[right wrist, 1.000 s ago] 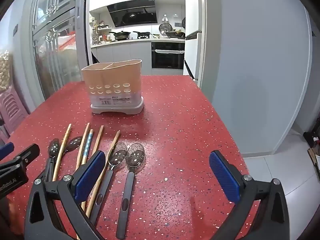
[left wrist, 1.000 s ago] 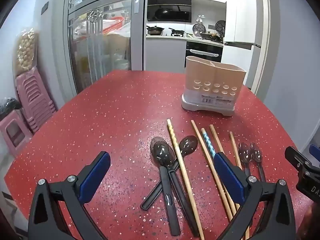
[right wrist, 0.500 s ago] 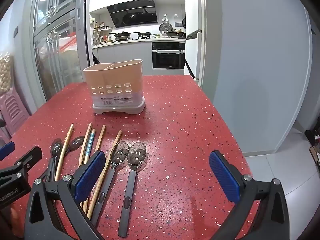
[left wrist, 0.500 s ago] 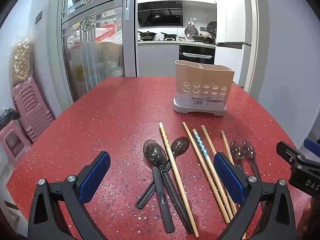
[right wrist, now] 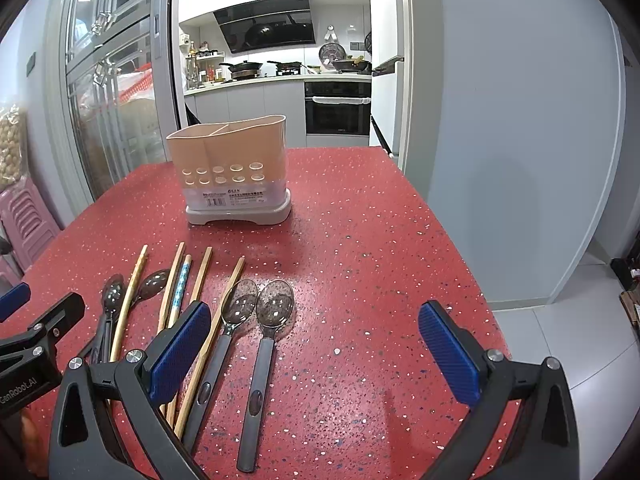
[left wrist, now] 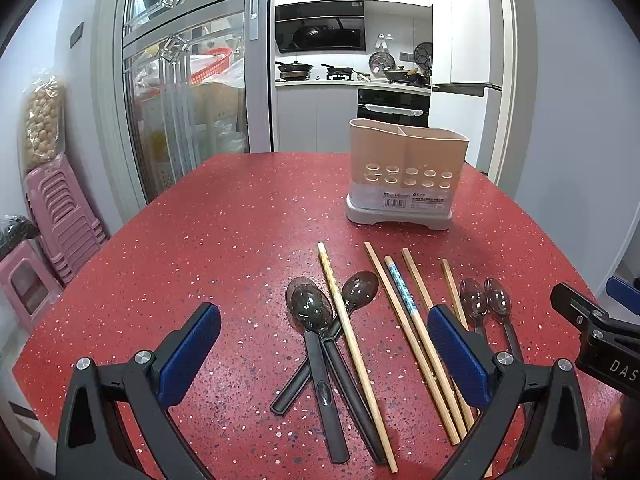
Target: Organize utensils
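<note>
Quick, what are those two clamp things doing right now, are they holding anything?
Left gripper: open, holding nothing, above the spoons and chopsticks.
Right gripper: open, holding nothing.

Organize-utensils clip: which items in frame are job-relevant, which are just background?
Job:
- chopsticks, loose on the table
- dark spoons, crossed in a pile
- two clear-bowled spoons, side by side
- utensil holder, upright, nothing seen in it

Background:
- pink stools, stacked
- oven
- pans on the stove
</note>
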`<action>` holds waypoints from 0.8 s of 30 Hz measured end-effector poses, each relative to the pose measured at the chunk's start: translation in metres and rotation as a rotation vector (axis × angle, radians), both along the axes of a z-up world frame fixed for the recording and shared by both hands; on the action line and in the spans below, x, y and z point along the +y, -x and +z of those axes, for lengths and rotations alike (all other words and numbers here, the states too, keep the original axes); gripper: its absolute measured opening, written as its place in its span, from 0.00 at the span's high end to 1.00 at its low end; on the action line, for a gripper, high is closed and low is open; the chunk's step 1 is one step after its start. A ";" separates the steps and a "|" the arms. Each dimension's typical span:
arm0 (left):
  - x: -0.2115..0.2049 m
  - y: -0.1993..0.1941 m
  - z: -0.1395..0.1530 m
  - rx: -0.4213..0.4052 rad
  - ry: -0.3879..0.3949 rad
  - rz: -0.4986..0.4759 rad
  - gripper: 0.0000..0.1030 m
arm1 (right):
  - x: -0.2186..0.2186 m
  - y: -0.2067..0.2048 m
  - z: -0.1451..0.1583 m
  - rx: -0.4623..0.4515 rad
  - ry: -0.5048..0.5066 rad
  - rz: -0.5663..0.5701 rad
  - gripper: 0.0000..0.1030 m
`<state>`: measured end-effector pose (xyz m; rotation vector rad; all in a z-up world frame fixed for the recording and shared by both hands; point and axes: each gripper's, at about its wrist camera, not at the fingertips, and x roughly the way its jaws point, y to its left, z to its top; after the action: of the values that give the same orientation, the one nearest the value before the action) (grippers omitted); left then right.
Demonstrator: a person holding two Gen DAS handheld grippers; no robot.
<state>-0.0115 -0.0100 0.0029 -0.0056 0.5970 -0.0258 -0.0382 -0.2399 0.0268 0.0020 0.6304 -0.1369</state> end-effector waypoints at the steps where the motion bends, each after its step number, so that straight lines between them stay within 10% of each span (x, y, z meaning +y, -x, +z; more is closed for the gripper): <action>1: 0.000 0.000 0.000 0.000 0.001 0.000 0.00 | 0.000 0.000 0.000 0.000 0.000 0.000 0.00; 24: 0.002 0.001 0.000 -0.001 -0.003 -0.001 0.00 | 0.002 0.001 -0.002 0.002 -0.003 0.000 0.00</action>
<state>-0.0124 -0.0085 0.0025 -0.0024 0.5957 -0.0260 -0.0395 -0.2378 0.0245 0.0052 0.6329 -0.1363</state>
